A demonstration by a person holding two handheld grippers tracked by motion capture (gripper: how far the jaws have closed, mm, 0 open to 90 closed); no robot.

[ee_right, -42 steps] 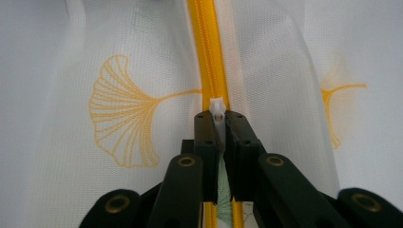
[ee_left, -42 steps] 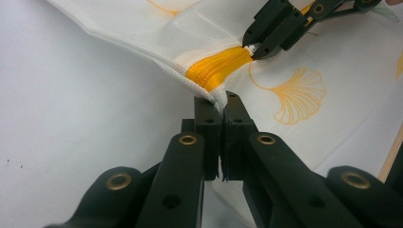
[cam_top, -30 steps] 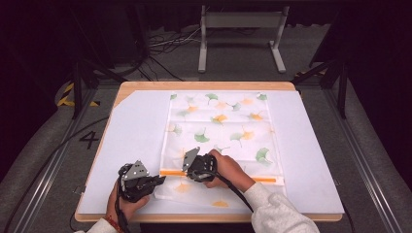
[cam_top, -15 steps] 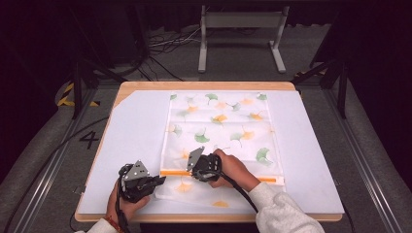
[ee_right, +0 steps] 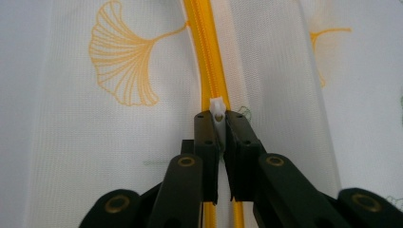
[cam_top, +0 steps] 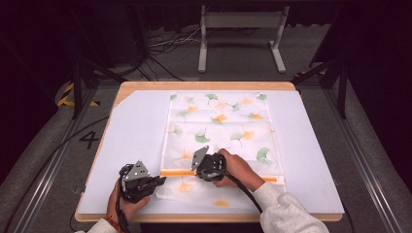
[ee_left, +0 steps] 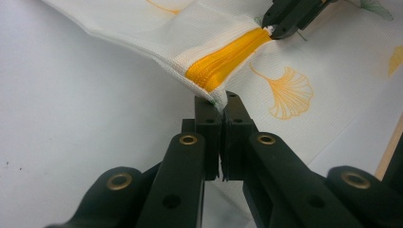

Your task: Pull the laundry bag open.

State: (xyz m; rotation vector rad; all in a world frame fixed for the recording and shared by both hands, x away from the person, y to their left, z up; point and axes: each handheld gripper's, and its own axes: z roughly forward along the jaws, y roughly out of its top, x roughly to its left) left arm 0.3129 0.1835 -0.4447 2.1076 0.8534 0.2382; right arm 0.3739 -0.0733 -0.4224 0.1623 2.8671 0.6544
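On a white-covered table (cam_top: 131, 126), a mesh laundry bag (cam_top: 221, 131) printed with green and orange ginkgo leaves, lying flat, near edge toward the person, an orange zipper (cam_top: 177, 172) running across it close to that edge. At the bag's near-left corner, the left gripper (cam_top: 156, 180), jaws pressed together on the fabric just at the zipper's end (ee_left: 216, 71), corner lifted slightly off the table. Further along the zipper, just right of the left one, the right gripper (cam_top: 198, 166), jaws clamped on the small white zipper pull (ee_right: 217, 105), orange teeth running ahead and behind. In the left gripper view, the right gripper's black tips (ee_left: 285, 21) touching the zipper at the far end of the raised stretch. Both hands low at the table's near edge.
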